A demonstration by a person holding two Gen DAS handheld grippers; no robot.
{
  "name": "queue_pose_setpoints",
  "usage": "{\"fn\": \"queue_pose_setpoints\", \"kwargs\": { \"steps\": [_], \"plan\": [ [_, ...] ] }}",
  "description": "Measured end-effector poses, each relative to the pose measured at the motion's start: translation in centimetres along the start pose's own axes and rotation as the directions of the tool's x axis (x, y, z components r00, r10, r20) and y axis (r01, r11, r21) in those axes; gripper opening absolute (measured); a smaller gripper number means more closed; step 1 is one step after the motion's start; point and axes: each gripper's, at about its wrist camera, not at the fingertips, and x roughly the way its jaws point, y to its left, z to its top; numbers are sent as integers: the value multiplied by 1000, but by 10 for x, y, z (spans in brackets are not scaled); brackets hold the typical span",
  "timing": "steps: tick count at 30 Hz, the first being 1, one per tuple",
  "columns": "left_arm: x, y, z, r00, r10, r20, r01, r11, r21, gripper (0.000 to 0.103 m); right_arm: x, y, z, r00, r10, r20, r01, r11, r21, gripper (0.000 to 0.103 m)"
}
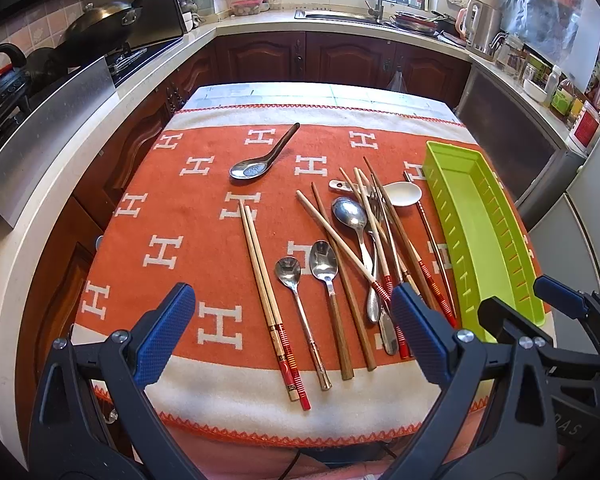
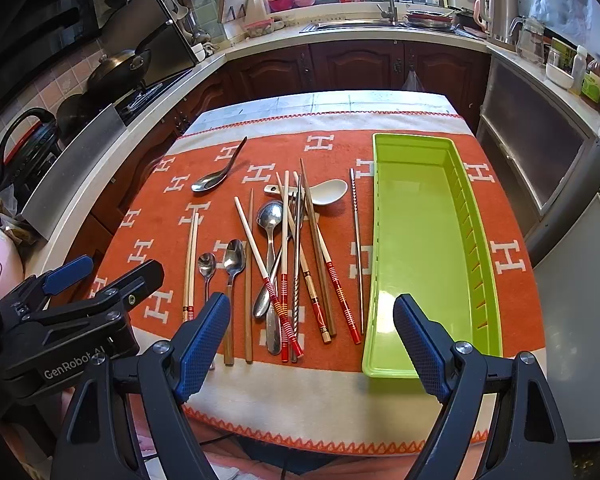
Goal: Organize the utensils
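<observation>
**Both grippers wide and empty over the scattered utensils**

Left wrist view: the left gripper [image 1: 292,328] hangs at the bottom of the frame, blue pads spread wide, gripping nothing. Between its fingers lie a pair of chopsticks [image 1: 266,288] and two small spoons [image 1: 304,304]. A dark soup spoon [image 1: 256,164] sits alone, upper centre. The green tray [image 1: 480,236] lies empty along the right, on the orange cloth [image 1: 172,200] covering the table. Kitchen counters and a sink ring the background.

Right wrist view: the right gripper [image 2: 312,344] also stands wide apart, touching nothing, low over the near cloth edge. The tangled pile of chopsticks and spoons [image 2: 296,256] lies centre, just left of the tray. The left gripper shows lower left.
</observation>
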Motion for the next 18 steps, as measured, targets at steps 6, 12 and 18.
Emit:
{"fn": "queue_pose_setpoints", "kwargs": {
  "steps": [6, 12, 18],
  "plan": [
    [0, 0, 0, 1000, 0, 0, 0, 1000, 0, 98, 0, 0, 0, 1000, 1, 0, -1, 1000, 0, 85],
    [0, 0, -1, 1000, 5, -6, -5, 1000, 4, 98, 1, 1, -1, 1000, -1, -1, 1, 1000, 0, 85],
    [0, -1, -1, 1000, 3, -4, -3, 1000, 3, 98, 0, 1, -1, 1000, 3, 0, -3, 1000, 1, 85]
  ]
}}
